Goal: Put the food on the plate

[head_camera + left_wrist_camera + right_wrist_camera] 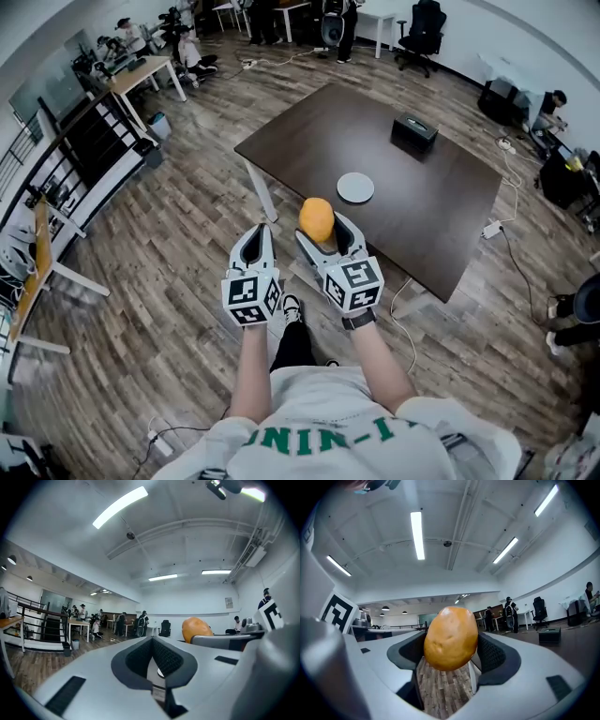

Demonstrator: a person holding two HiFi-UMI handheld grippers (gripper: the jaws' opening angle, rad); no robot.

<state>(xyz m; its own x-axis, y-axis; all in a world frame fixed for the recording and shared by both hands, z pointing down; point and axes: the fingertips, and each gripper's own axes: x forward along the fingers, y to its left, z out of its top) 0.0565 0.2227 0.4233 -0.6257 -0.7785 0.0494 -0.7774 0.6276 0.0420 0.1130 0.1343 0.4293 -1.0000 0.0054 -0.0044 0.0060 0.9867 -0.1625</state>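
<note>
A rounded orange-brown food item [451, 638] is clamped between the jaws of the right gripper [323, 234], raised at the dark table's [431, 216] near edge. The left gripper [255, 234], alongside, is closed and empty. A white plate [355, 187] lies near that edge.

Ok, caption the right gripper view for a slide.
Right gripper grips the round orange food between its jaws, ceiling lights overhead.

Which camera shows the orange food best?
The right gripper view: the orange food sits large and central between the jaws. Head view: small, from above. Left gripper view: only its top.
</note>
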